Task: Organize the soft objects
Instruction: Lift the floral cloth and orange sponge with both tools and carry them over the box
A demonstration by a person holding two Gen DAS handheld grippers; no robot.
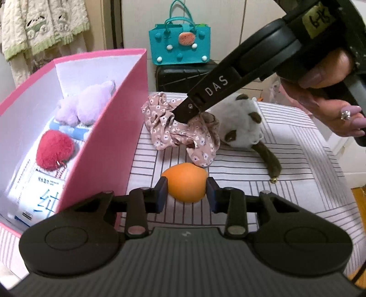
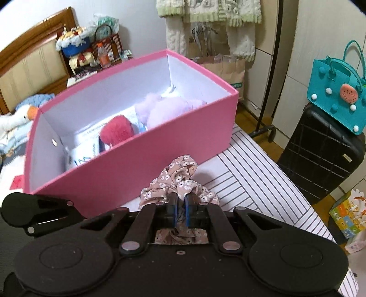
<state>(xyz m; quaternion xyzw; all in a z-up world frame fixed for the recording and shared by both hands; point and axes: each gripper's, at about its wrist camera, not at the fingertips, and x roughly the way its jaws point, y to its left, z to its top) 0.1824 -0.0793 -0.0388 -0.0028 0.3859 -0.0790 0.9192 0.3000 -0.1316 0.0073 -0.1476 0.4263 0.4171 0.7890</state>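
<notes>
Pinching the floral cloth [image 2: 180, 182], the right gripper [image 2: 180, 205] sits beside the pink box [image 2: 137, 164]; left gripper [image 1: 185, 190] jaws squeeze an orange ball [image 1: 185, 187].

A black suitcase [image 2: 320, 157] bearing a teal bag [image 2: 338, 91] stands by pale walls; a wooden headboard [image 2: 29, 59] sits far left, and a quilted garment [image 2: 205, 13] hangs above.

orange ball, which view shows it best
The left wrist view: the orange ball sits whole and unblocked between the left gripper fingers, over the striped cloth. The right wrist view does not show it at all.
</notes>
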